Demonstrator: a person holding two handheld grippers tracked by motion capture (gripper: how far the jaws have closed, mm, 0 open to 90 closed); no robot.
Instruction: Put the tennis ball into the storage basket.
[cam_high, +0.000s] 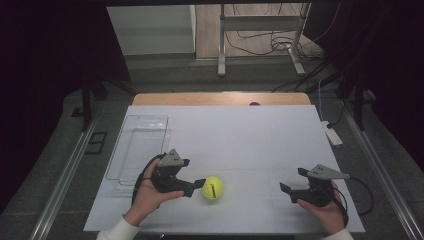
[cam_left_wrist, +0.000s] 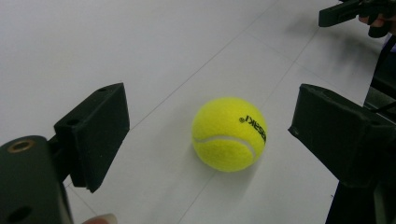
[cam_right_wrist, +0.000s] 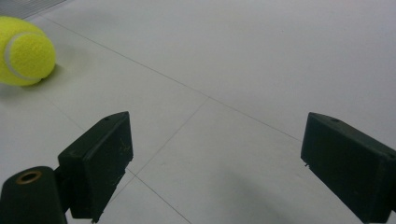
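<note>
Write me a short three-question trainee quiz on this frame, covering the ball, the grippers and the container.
1. True or false: the left gripper is clamped on the tennis ball.
2. Where does the clear plastic container lie? A) left part of the white mat, beyond the left gripper B) beside the right gripper C) on the floor.
3. Fill in: the right gripper has its jaws ____ with nothing between them.

Key:
1. False. In the left gripper view the jaws stand apart on either side of the ball, with mat showing in the gaps.
2. A.
3. Open; the ball lies well off toward the left gripper.
</note>
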